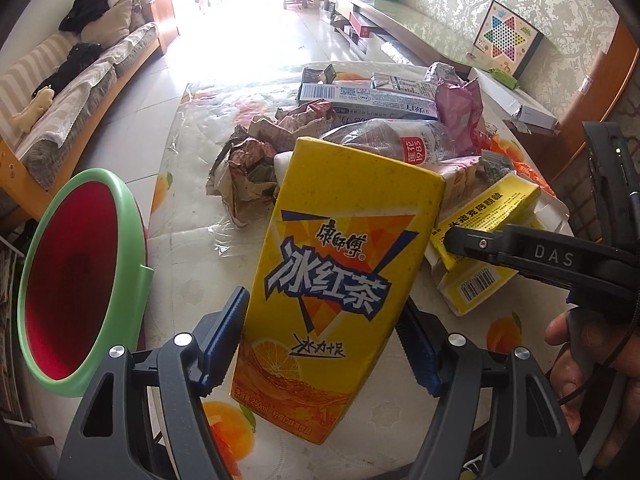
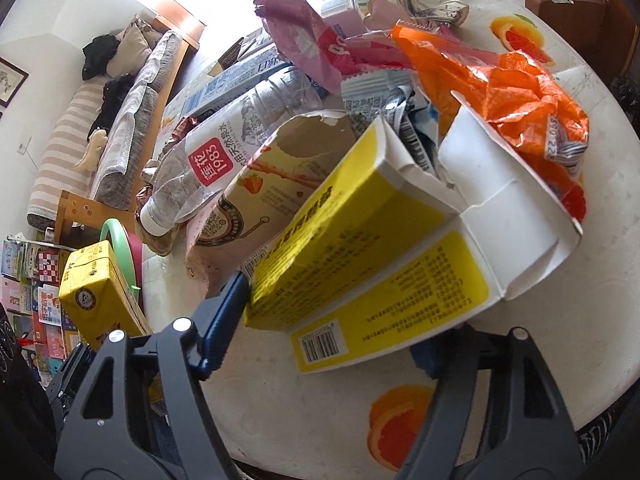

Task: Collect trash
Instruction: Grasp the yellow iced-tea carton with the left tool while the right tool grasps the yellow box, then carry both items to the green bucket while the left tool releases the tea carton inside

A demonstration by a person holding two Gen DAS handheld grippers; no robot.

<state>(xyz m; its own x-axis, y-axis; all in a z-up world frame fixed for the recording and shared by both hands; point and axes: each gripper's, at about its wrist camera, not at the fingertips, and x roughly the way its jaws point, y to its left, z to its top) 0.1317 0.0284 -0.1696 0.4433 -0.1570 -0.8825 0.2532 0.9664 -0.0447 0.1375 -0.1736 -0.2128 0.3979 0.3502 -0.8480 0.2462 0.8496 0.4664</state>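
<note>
My left gripper (image 1: 322, 340) is shut on a yellow iced-tea carton (image 1: 340, 272) and holds it above the table, next to a green-rimmed red bin (image 1: 76, 276). The carton also shows in the right wrist view (image 2: 98, 296), beside the bin (image 2: 120, 244). My right gripper (image 2: 324, 328) has its jaws around a torn yellow and white box (image 2: 360, 248) lying on the table; its far pad is hidden behind the box. In the left wrist view the right gripper (image 1: 472, 244) touches that box (image 1: 488, 216). A trash pile lies behind: a crushed plastic bottle (image 2: 224, 152) and an orange wrapper (image 2: 512, 92).
The round table (image 2: 312, 408) has a white cloth with orange-fruit prints. The pile holds milk cartons (image 1: 368, 96), crumpled brown paper (image 1: 248, 168) and a pink wrapper (image 1: 456, 108). A sofa (image 1: 68, 92) stands left. A low cabinet with a game board (image 1: 508, 40) lines the right wall.
</note>
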